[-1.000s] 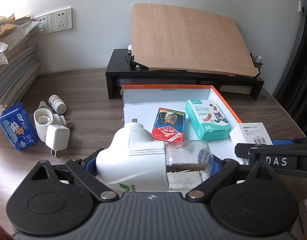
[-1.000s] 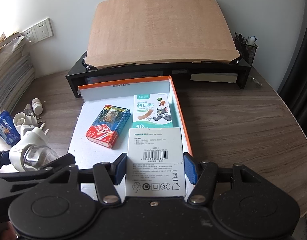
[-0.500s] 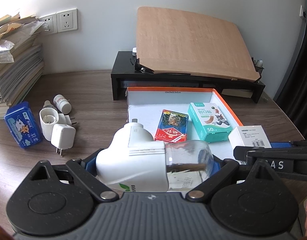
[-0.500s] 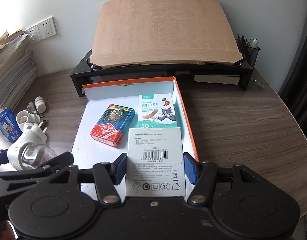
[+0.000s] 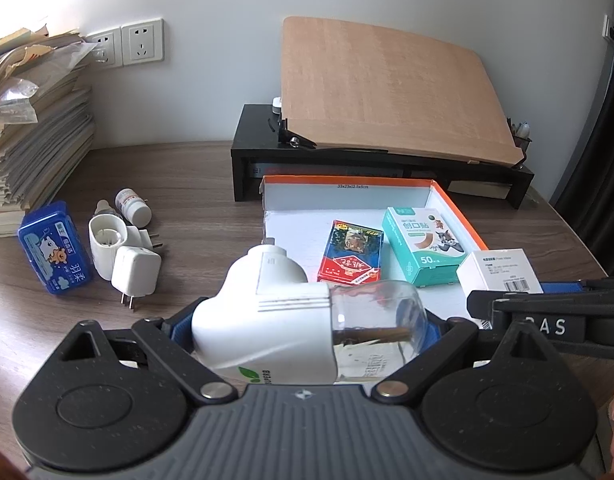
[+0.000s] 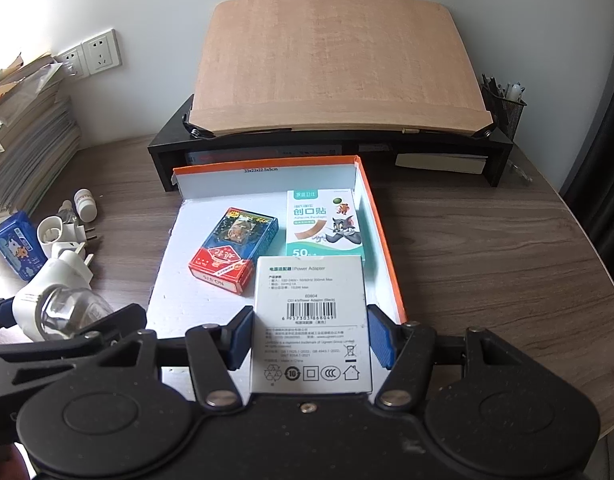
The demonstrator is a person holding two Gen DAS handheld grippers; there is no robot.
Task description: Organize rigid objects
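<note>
Left gripper (image 5: 307, 326) fingers clamp one white plug-in device (image 5: 267, 316), right gripper (image 6: 310, 338) fingers clamp one white adapter box (image 6: 310, 320); ahead, one tray (image 6: 381, 240) holds two boxes.

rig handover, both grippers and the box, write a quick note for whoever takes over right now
Left gripper: shut on the white plug-in device with a clear bottle, held left of the box.
Right gripper: shut on the white power adapter box, over the near right of the orange-rimmed box.
Done: playing cards and bandage box lie inside.
Left: place both held items, then the blue tin, white charger, white plug adapter and small bottle on the desk.
</note>
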